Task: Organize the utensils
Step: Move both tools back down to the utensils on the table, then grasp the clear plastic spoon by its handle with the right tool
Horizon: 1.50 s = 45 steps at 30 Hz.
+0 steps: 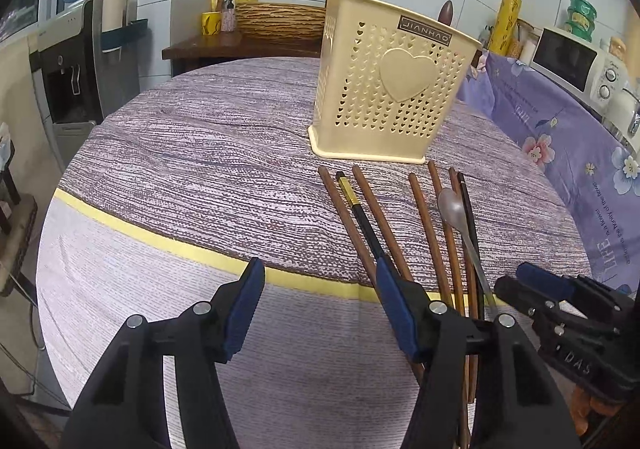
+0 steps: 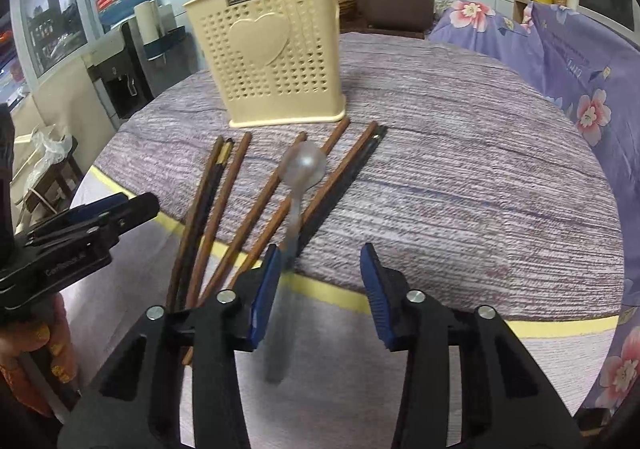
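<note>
Both black, blue-padded grippers, left [image 1: 320,309] and right [image 2: 320,289], stand apart, gripping nothing, over brown wooden chopsticks [image 2: 256,205] and a blurred metal spoon [image 2: 298,177] before the cream perforated holder [image 1: 388,85].

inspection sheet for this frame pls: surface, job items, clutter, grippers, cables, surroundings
Surface: round table under purple-grey cloth with a yellow stripe.
Job's things: cream holder upright; brown and black chopsticks lying loose in front of it; metal spoon resting across them.
Clutter: nothing seen on the table.
Grippers: left gripper open, empty, by the chopsticks; right gripper open around the spoon handle, pads not pressing.
Cables: nothing seen.
Surroundings: water dispenser, microwave, floral sheet.
</note>
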Each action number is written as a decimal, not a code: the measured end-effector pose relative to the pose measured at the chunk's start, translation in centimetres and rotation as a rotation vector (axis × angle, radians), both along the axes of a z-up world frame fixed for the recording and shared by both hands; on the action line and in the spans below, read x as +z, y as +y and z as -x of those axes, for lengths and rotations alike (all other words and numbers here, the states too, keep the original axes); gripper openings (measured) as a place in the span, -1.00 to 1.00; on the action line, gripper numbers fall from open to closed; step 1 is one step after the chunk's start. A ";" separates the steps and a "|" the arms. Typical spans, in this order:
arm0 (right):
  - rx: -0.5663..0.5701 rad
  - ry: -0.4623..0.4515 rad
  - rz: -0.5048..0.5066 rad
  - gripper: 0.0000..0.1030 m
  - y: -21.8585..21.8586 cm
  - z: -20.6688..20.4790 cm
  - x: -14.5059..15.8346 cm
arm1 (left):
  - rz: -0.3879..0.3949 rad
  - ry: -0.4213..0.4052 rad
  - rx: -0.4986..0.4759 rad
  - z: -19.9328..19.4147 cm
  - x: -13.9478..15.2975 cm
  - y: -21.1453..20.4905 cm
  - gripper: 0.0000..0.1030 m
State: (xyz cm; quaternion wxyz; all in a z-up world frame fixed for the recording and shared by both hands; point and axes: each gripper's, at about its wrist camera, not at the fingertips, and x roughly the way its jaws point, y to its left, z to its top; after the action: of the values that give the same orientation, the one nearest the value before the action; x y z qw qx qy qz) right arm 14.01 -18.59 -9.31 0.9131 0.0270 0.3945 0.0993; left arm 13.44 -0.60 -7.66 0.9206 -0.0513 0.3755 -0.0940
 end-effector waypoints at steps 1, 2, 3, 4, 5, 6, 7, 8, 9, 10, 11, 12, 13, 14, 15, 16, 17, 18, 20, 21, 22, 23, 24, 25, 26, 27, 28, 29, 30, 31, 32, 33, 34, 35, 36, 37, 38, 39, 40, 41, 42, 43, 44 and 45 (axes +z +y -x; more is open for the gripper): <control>0.005 0.004 0.005 -0.31 0.2 0.0 -0.1 | 0.002 0.002 -0.001 0.0 0.0 0.0 0.13; 0.012 0.013 0.014 -0.41 0.6 -0.1 -0.4 | 0.004 0.002 -0.002 0.0 0.0 -0.1 0.13; 0.017 0.017 0.016 -0.49 0.8 -0.2 -0.6 | 0.003 0.001 -0.004 0.0 0.0 -0.1 0.13; 0.020 0.016 0.019 -0.51 1.0 -0.2 -0.7 | 0.000 0.000 -0.006 0.0 0.0 -0.1 0.13; 0.019 0.013 0.030 -0.54 1.1 -0.1 -0.6 | -0.001 0.000 -0.008 0.1 0.0 -0.2 0.13; 0.019 0.012 0.033 -0.59 1.1 0.0 -0.6 | -0.002 0.002 -0.008 0.0 0.0 -0.2 0.13; 0.019 0.013 0.033 -0.61 1.2 0.0 -0.6 | -0.002 0.005 -0.007 0.0 -0.1 -0.2 0.13; 0.021 0.012 0.036 -0.66 1.3 0.1 -0.6 | 0.000 0.007 -0.007 -0.1 -0.1 -0.1 0.13; 0.023 0.011 0.040 -0.74 1.4 0.2 -0.6 | 0.002 0.011 -0.006 -0.1 -0.2 -0.1 0.13; 0.022 0.013 0.042 -0.79 1.5 0.1 -0.6 | 0.003 0.013 -0.007 -0.1 -0.3 -0.2 0.13; 0.019 0.012 0.038 -0.80 1.5 0.2 -0.6 | 0.003 0.015 -0.008 -0.1 -0.3 -0.2 0.13; 0.017 0.011 0.029 -0.80 1.4 0.2 -0.7 | 0.003 0.016 -0.010 -0.1 -0.3 -0.3 0.13; 0.016 0.011 0.020 -0.80 1.2 0.2 -0.7 | 0.003 0.017 -0.013 -0.1 -0.3 -0.3 0.13; 0.015 0.011 0.009 -0.80 1.1 0.1 -0.7 | 0.003 0.017 -0.014 -0.1 -0.3 -0.4 0.13; 0.010 0.009 -0.007 -0.81 0.7 0.2 -0.7 | 0.002 0.018 -0.014 -0.1 -0.3 -0.4 0.13; 0.004 0.006 -0.012 -0.82 0.5 0.2 -0.6 | 0.002 0.018 -0.015 -0.1 -0.3 -0.4 0.13; -0.008 -0.006 -0.016 -0.82 0.1 0.4 -0.4 | 0.002 0.019 -0.015 -0.1 -0.3 -0.4 0.13; -0.021 -0.017 -0.016 -0.82 -0.4 0.6 -0.2 | 0.002 0.019 -0.014 -0.1 -0.3 -0.4 0.13; -0.046 -0.032 -0.006 -0.83 -1.4 0.9 0.2 | 0.002 0.021 -0.012 -0.1 -0.3 -0.4 0.13; -0.058 -0.031 0.000 -0.83 -1.9 1.0 0.2 | 0.001 0.022 -0.013 -0.1 -0.3 -0.4 0.13; -0.076 -0.029 0.004 -0.83 -2.5 1.0 0.1 | 0.000 0.024 -0.013 -0.2 -0.3 -0.4 0.13; -0.099 -0.026 0.004 -0.83 -3.3 1.1 0.0 | -0.001 0.026 -0.014 -0.2 -0.4 -0.5 0.13; -0.127 -0.020 0.005 -0.83 -4.3 1.2 -0.3 | -0.002 0.029 -0.017 -0.2 -0.4 -0.6 0.13; -0.147 -0.013 0.008 -0.83 -5.0 1.3 -0.6 | -0.004 0.030 -0.019 -0.3 -0.4 -0.7 0.13; -0.162 -0.006 0.010 -0.83 -5.5 1.4 -0.8 | -0.008 0.033 -0.022 -0.4 -0.5 -0.8 0.13; -0.180 0.003 0.006 -0.83 -6.2 1.4 -1.1 | -0.013 0.047 -0.027 -0.5 -0.7 -1.0 0.13; -0.184 0.000 -0.007 -0.83 -6.5 1.5 -1.2 | -0.013 0.060 -0.029 -0.7 -0.8 -1.1 0.13; -0.194 0.001 -0.002 -0.82 -6.6 1.6 -1.1 | -0.009 0.071 -0.031 -0.9 -0.9 -1.2 0.13; -0.200 0.001 0.002 -0.82 -6.7 1.7 -1.1 | -0.010 0.077 -0.031 -1.0 -0.9 -1.3 0.13; -0.203 0.002 0.001 -0.82 -6.7 1.7 -1.1 | -0.021 0.078 -0.029 -1.1 -0.8 -1.4 0.13; -0.206 0.003 -0.003 -0.81 -6.7 1.6 -1.1 | -0.044 0.077 -0.030 -1.1 -0.7 -1.7 0.13; -0.208 0.001 -0.009 -0.78 -6.8 1.6 -1.1 | -0.060 0.079 -0.033 -1.3 -0.6 -1.9 0.13; -0.210 0.001 -0.013 -0.74 -6.8 1.6 -1.1 | -0.072 0.082 -0.037 -1.4 -0.5 -2.1 0.13; -0.211 -0.002 -0.017 -0.62 -6.9 1.6 -1.1 | -0.087 0.089 -0.038 -1.6 -0.5 -2.3 0.13; -0.211 -0.004 -0.020 -0.51 -6.8 1.7 -1.1 | -0.104 0.093 -0.039 -1.8 -0.5 -2.5 0.11; -0.213 -0.009 -0.021 -0.49 -6.8 1.8 -1.0 | -0.121 0.097 -0.040 -2.0 -0.6 -2.8 0.08; -0.215 -0.014 -0.019 -0.47 -6.8 1.9 -0.9 | -0.136 0.102 -0.037 -2.2 -0.7 -2.9 0.07; -0.215 -0.018 -0.017 -0.46 -6.7 1.9 -0.8 | -0.144 0.108 -0.034 -2.3 -0.8 -3.0 0.05; -0.215 -0.021 -0.016 -0.46 -6.7 2.0 -0.7 | -0.143 0.107 -0.037 -2.2 -0.9 -3.2 0.04; -0.215 -0.021 -0.016 -0.44 -6.7 1.9 -0.7 | -0.157 0.106 -0.034 -2.2 -0.9 -3.4 0.03; -0.215 -0.022 -0.016 -0.43 -6.6 2.0 -0.7 | -0.167 0.105 -0.037 -2.1 -1.0 -3.6 0.02; -0.216 -0.024 -0.015 -0.42 -6.6 2.0 -0.7 | -0.175 0.103 -0.038 -2.0 -1.0 -3.7 0.02; -0.216 -0.025 -0.015 -0.39 -6.7 2.1 -0.7 | -0.179 0.103 -0.036 -2.0 -1.0 -3.7 0.02; -0.214 -0.025 -0.016 -0.35 -6.7 2.1 -0.7 | -0.178 0.107 -0.036 -2.0 -1.0 -3.7 0.01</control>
State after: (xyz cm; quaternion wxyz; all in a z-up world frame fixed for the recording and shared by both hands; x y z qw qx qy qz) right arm 11.93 -25.33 -9.96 0.9231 0.0750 0.3771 0.0045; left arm 15.49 -4.29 -8.63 0.8984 0.0325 0.4317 -0.0740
